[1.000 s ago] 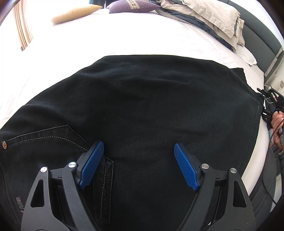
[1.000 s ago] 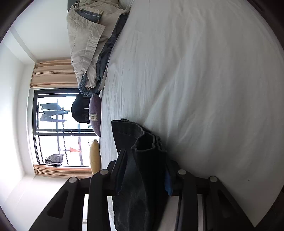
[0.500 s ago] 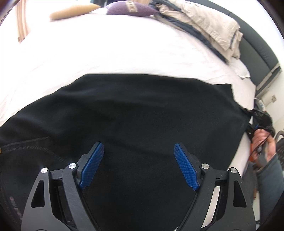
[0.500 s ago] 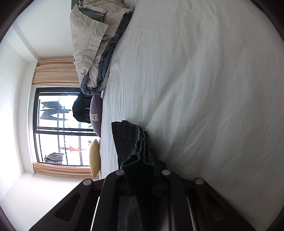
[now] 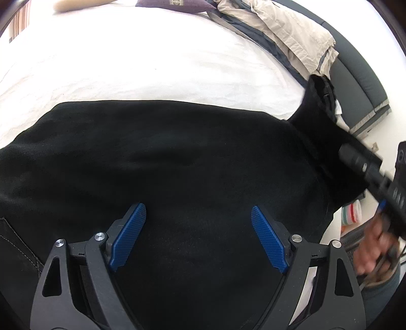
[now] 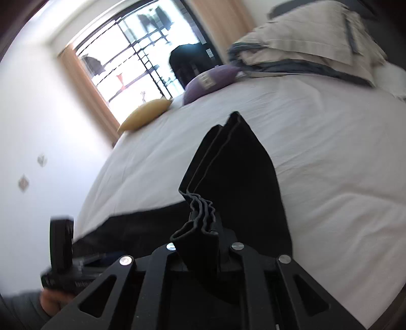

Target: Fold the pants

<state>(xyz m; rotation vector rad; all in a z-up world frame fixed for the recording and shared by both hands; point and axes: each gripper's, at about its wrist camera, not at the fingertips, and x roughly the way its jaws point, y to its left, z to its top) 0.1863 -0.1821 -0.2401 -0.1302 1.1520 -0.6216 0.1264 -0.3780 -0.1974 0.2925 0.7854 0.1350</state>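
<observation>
Black pants lie spread across the white bed. My left gripper hovers over their middle, its jaws opening, blue pads wide apart with only flat cloth beneath them. My right gripper is shut on the bunched hem end of the pants, whose stacked layers stick up between its fingers. In the left wrist view that end stands lifted off the bed at the right, held by the right gripper.
The white sheet stretches beyond the pants. A beige duvet and a purple cushion lie at the far side, by the dark headboard. A yellow cushion lies under the window. A person's hand shows at the right.
The right gripper closed on the hem, rolled upright and lifted that end off the bed. The left gripper slid along the pants, so the back pocket has left its view.
</observation>
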